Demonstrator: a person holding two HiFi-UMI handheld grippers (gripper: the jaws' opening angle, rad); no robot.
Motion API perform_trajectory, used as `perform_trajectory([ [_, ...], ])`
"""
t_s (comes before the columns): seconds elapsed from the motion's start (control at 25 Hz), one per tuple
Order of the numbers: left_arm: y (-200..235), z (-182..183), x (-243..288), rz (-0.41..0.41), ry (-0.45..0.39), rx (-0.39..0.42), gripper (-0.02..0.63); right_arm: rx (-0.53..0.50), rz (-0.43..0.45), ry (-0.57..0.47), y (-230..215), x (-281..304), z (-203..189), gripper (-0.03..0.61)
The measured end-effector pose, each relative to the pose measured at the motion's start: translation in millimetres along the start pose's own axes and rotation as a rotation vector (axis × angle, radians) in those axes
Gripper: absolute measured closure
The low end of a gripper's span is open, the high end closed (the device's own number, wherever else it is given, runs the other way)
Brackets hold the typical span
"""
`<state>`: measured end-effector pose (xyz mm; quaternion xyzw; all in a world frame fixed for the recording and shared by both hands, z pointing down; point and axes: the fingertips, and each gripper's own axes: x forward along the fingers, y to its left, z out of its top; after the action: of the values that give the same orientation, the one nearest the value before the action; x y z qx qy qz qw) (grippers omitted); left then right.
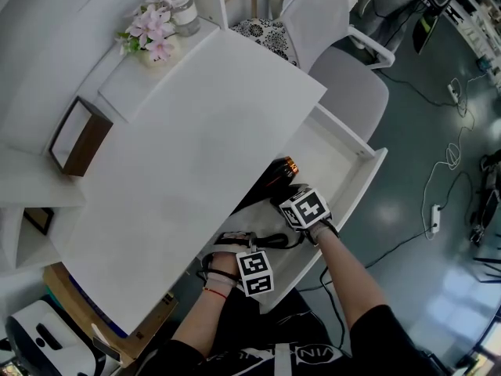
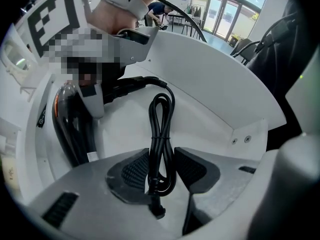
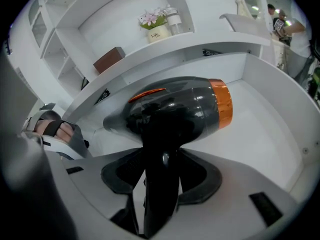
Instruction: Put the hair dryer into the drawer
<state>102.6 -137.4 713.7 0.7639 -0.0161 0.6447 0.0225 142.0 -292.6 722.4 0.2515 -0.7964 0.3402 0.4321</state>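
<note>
**Set it down flat, then let go**

The hair dryer [image 3: 175,109] is already inside the open drawer [image 1: 333,159]. Its body sits partly under the front edge of the worktop [image 1: 203,131], and the orange-ringed nozzle points along the drawer. No view shows whether it rests on the drawer floor or hangs just above it.

The right gripper [image 3: 161,176] has its fingers [image 3: 202,176] clamped on the handle [image 3: 160,199]. The left gripper [image 2: 162,166] points down into the drawer, and its fingers grip the bundled cord [image 2: 161,119] near the plug end.

The step in hand looks like the set-down. To do it well:

- Bring the body down until it lies on the floor of the drawer, and only then ease the right grip. Released in the air, the dryer would probably roll on its rounded body.
- Keep the nozzle away from the drawer walls and low enough to pass under the worktop when the drawer is shut.
- Lay the cord bundle on the bare floor beside the dryer, not over the rim, where it could catch on closing.
- Open the left fingers only once the bundle lies slack, then lift both grippers straight out so nothing drags with them.
</note>
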Motion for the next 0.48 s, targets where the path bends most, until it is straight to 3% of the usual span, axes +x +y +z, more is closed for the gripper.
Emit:
perform_trajectory([
  [0.48,-2.1,-1.0,5.9,0.007,-0.004,0.002,0.446,-0.011,-0.082,0.005,0.0,2.4,-1.0,0.390],
])
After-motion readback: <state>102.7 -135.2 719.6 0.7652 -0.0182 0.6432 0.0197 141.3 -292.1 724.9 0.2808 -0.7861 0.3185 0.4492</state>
